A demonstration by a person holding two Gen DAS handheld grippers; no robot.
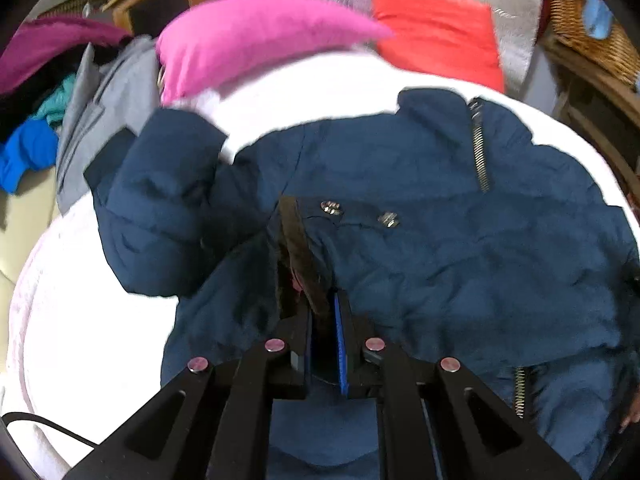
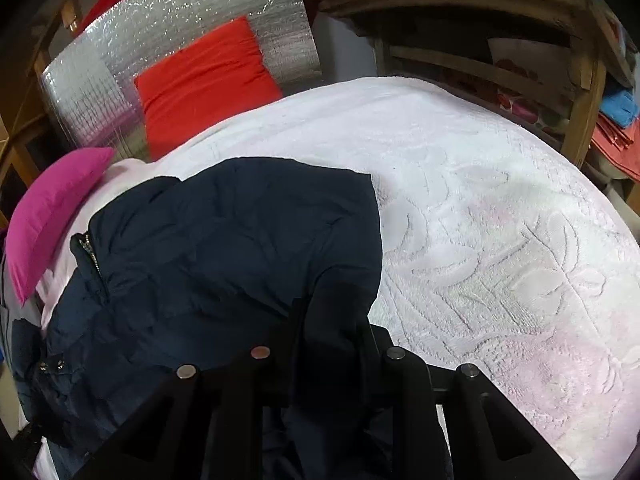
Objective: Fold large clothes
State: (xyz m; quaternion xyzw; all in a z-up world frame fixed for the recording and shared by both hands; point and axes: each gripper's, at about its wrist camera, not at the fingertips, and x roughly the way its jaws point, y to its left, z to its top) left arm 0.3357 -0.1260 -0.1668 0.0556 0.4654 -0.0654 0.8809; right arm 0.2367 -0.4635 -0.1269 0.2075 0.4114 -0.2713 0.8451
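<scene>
A navy padded jacket (image 1: 440, 260) lies spread on a white textured bedspread (image 1: 60, 320). One sleeve (image 1: 160, 220) is bunched at its left, and a metal zipper (image 1: 480, 152) and snap studs (image 1: 332, 208) show. My left gripper (image 1: 324, 316) is shut on a jacket edge with dark brown trim, pinched between its blue pads. In the right wrist view the jacket (image 2: 220, 240) covers the left half of the bedspread (image 2: 500, 240). My right gripper (image 2: 332, 320) is shut on a fold of the jacket's right edge; the dark fabric hides its fingertips.
A pink cushion (image 1: 248, 40) and a red cushion (image 1: 436, 28) lie at the far side against a silver foil panel (image 2: 180, 20). A grey garment (image 1: 100, 120) and a heap of coloured clothes (image 1: 40, 100) sit at the left. A wicker basket (image 1: 588, 28) and wooden shelving (image 2: 520, 40) stand at the right.
</scene>
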